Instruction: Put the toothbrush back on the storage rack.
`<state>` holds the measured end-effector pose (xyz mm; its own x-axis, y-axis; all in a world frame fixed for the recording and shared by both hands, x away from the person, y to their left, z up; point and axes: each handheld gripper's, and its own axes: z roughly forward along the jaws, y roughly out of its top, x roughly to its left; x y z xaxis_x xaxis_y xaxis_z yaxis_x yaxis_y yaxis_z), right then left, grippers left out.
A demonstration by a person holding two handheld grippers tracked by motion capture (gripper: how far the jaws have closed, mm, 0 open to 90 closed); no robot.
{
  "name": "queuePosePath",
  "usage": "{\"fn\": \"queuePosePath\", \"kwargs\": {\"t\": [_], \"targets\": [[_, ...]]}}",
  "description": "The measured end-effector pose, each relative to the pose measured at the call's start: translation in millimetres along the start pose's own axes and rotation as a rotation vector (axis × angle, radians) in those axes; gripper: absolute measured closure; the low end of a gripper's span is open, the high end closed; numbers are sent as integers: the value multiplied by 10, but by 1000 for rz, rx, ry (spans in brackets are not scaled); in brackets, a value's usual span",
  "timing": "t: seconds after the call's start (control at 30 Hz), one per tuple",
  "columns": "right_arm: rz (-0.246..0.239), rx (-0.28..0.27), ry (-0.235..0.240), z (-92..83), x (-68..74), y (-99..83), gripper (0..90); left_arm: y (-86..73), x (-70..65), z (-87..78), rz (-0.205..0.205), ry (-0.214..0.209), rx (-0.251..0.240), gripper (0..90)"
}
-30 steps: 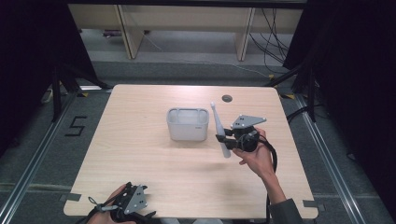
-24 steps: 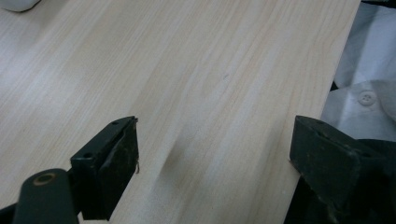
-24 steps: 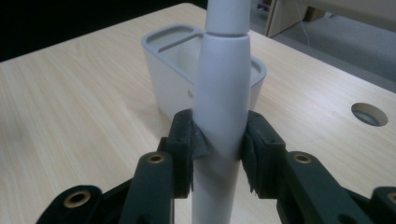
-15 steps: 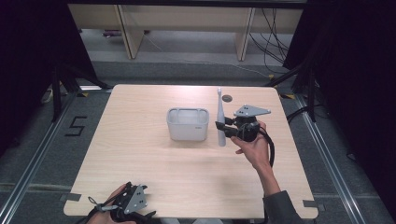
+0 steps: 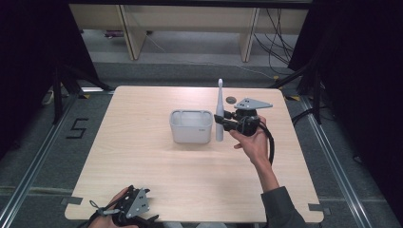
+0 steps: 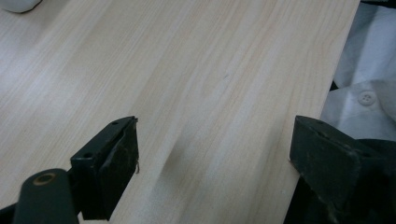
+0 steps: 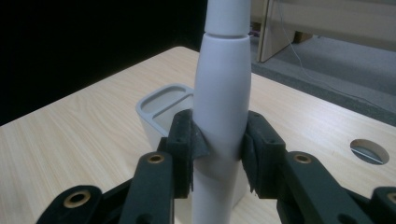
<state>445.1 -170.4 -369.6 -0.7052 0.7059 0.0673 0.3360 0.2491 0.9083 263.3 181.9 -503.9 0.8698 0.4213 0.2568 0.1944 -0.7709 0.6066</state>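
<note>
A white electric toothbrush (image 5: 219, 111) stands upright in the air just right of a grey two-compartment holder (image 5: 191, 126) at the table's middle. My right gripper (image 5: 221, 121) is shut on the toothbrush handle (image 7: 220, 112); both pads press its sides, with the holder (image 7: 163, 103) directly behind it. My left gripper (image 5: 142, 219) rests at the table's front left edge. Its jaws stand wide open over bare wood, and its pads (image 6: 122, 163) hold nothing.
A round cable hole (image 5: 231, 99) lies in the tabletop behind the right gripper and shows at the right in the right gripper view (image 7: 369, 151). White cloth with a button (image 6: 366, 100) lies past the table edge. Shelving legs stand beyond the table's far edge.
My right gripper has carried the toothbrush up and away from the person, turning it from a slant to upright beside the holder. The left gripper has stayed put.
</note>
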Motion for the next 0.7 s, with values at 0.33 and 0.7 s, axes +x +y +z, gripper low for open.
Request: {"fn": "queuePosePath", "kwargs": {"t": [0.33, 0.7], "targets": [[14, -34, -15, 18, -25, 170, 666, 3, 5, -1, 1, -16, -1, 153], [22, -37, -25, 154, -4, 341, 665, 1, 0, -5, -4, -23, -16, 153]]}}
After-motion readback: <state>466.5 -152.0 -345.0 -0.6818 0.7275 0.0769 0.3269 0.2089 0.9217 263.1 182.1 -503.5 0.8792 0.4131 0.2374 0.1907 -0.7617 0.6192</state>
